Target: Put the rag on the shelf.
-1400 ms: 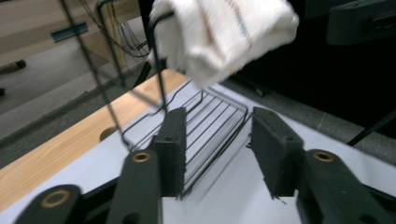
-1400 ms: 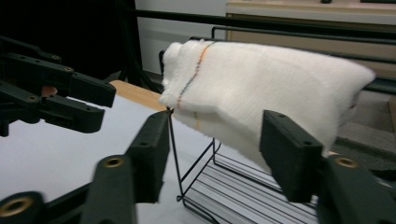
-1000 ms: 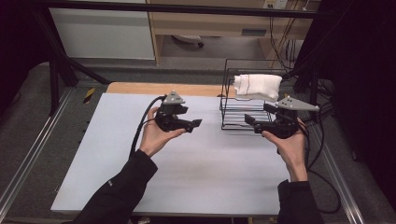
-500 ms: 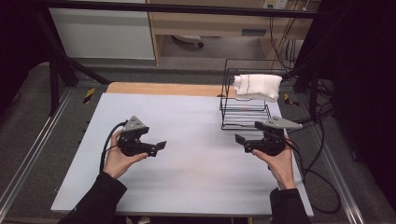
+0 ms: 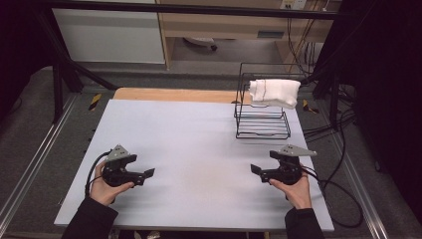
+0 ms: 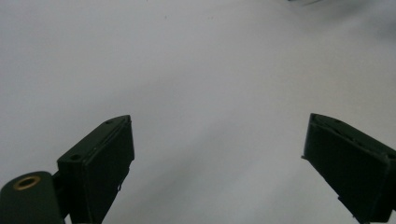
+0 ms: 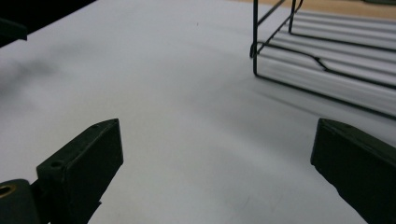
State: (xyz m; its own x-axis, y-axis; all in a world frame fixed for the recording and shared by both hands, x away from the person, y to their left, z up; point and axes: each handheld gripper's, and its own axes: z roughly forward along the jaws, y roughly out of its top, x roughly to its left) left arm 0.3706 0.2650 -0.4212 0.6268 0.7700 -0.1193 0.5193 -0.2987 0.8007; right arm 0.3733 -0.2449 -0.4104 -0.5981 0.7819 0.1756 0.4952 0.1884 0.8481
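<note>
The left claw [image 5: 148, 173] sits in the lower left of the high view, held in a hand [image 5: 105, 186] just above the white counter [image 5: 199, 139], its tips pointing toward the middle of the frame. In the left gripper view its 2 black jaws stand wide apart with bare counter [image 6: 210, 93] between them, so the left claw [image 6: 217, 163] is released and grasps nothing; its jaws have just been opening. The right claw [image 5: 255, 169] sits in the lower right of the high view, in the other hand [image 5: 297, 191], its tips also pointing toward the middle, well apart from the left claw. In the right gripper view its jaws are likewise spread wide over bare counter [image 7: 187, 93], so the right claw [image 7: 217, 163] is released and empty too; its jaws have also just been opening. A black wire rack [image 5: 263, 124] stands on the counter in the upper right of the high view, beyond the right claw and apart from it. A white folded cloth [image 5: 274, 93] hangs over the rack's top rail at its far side. The same rack [image 7: 327, 60] shows in the upper right of the right gripper view, its lower wires resting on the counter. A black cable [image 5: 338, 199] trails off the right edge of the counter.
</note>
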